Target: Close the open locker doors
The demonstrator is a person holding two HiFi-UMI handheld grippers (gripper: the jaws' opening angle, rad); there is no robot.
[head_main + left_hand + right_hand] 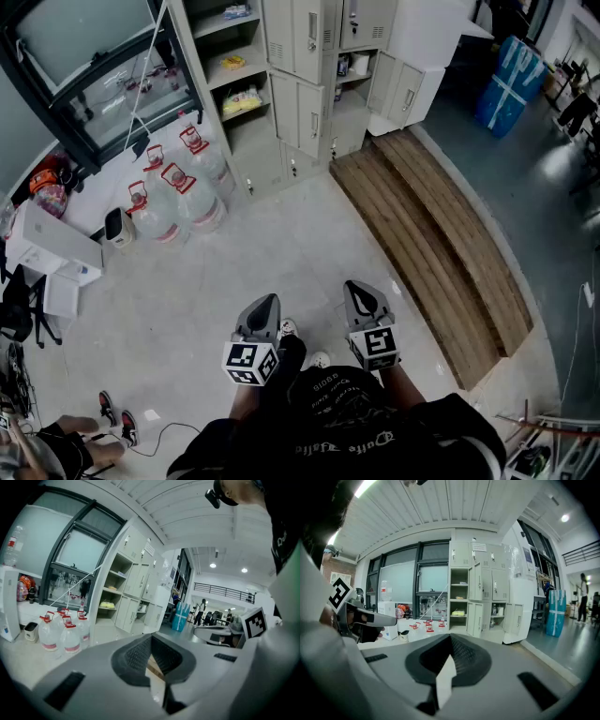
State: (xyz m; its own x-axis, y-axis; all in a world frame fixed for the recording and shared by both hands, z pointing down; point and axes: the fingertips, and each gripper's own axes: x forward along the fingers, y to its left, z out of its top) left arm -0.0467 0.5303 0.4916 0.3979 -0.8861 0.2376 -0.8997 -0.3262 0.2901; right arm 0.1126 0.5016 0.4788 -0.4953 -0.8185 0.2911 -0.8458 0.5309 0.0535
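Head view, upper middle: open locker doors (408, 94) look like light, stiff sheet metal; I'd push their free edges. My left gripper (267, 306) and right gripper (357, 292) are closed, empty.

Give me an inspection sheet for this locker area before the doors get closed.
Surface: pale floor, wooden platform at right.
Job's things: lockers; lower doors at their right end stand open.
Clutter: water jugs, white boxes, blue container.
Grippers: left hand-held gripper and right hand-held gripper both shut, empty, well short of the lockers.
Cables: thin cable on the floor, lower left.
Surroundings: open shelves beside the lockers; another person's shoes.
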